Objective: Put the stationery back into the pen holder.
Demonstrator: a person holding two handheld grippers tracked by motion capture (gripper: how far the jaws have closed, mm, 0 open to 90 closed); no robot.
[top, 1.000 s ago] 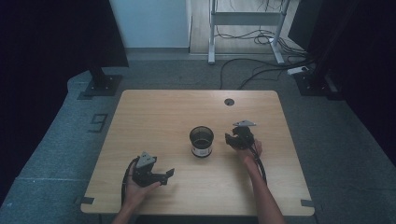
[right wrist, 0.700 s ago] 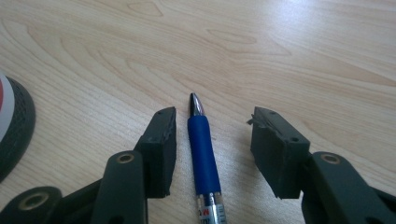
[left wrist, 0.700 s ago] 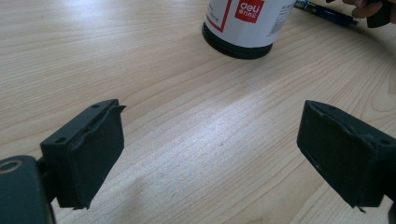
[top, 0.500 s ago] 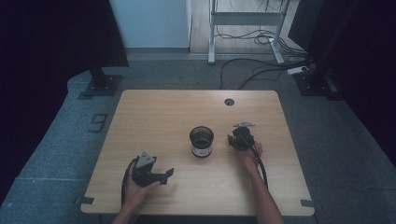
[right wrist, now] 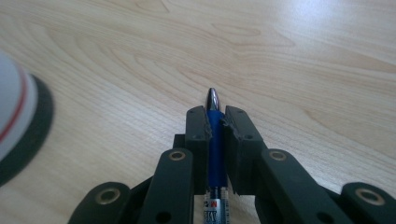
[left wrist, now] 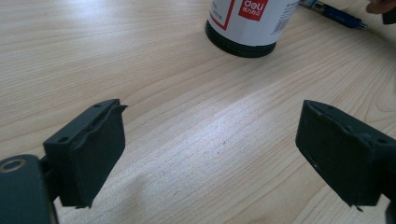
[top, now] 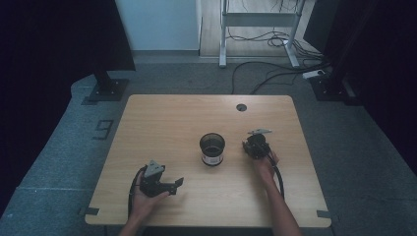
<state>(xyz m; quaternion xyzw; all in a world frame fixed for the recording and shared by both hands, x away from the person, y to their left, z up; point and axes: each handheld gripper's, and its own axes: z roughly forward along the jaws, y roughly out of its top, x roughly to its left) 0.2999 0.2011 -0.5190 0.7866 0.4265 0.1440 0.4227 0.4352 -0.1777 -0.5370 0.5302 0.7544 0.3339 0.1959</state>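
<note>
Gripping a blue pen (right wrist: 215, 140), the right tongs (right wrist: 215, 119) sit just beside the mesh pen cup (top: 212, 149).

Held lengthwise between the closed jaws of the right tongs, the pen points its silver tip out past the pads, low over the worktop (top: 196, 113); the cup's dark base stands off to the left of these tongs, near but not touching. Nearer the person, the left tongs (left wrist: 210, 154) rest with jaws spread wide and nothing between them, the cup well ahead of them. I judge the pen to be picked up and the drop into the cup not yet done. Next the right tongs would need to lift, tilt the pen upright over the cup's open mouth, and release.
</note>
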